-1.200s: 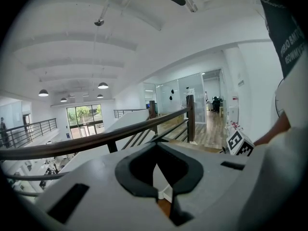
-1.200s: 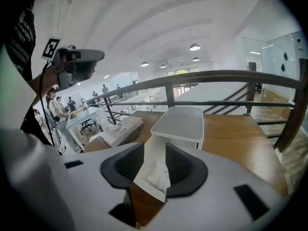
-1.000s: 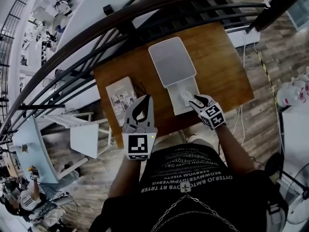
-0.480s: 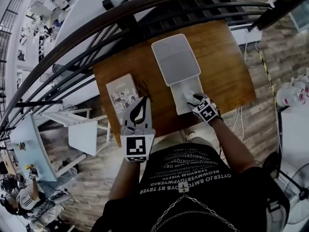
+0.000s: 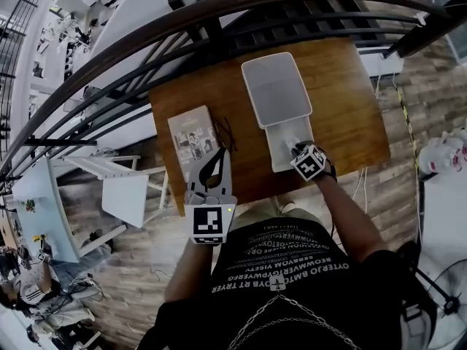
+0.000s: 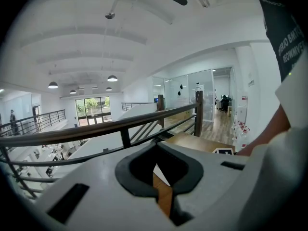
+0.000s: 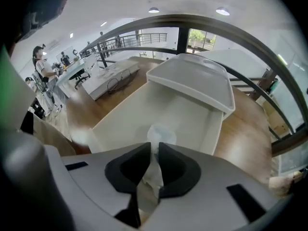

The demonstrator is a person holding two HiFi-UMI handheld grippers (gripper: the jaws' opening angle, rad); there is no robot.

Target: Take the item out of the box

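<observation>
One dark curved railing (image 5: pixel 146 39) sweeps across the upper part of the head view, from the left edge to the upper right corner. Below it, in the middle of the frame, stands a brown wooden table (image 5: pixel 343 100). On the table's right half lies a white box (image 5: pixel 276 157). Its lid (image 5: pixel 276 90) is swung open and lies flat toward the railing, while the open tray sits at the table's near edge. A printed booklet (image 5: pixel 193 141) lies flat on the table's left half, well apart from the box.

At the lower middle of the frame, the left gripper (image 5: pixel 221 150) is held over the table's near edge, just beside the booklet's lower corner. Its jaws are closed tip to tip, with nothing between them.

To the right of it, the right gripper (image 5: pixel 294 147) reaches down into the box's tray. Its jaws are closing on the item (image 7: pixel 151 174), a crumpled white wad that stands pinched between the black pads and is still inside the tray.
</observation>
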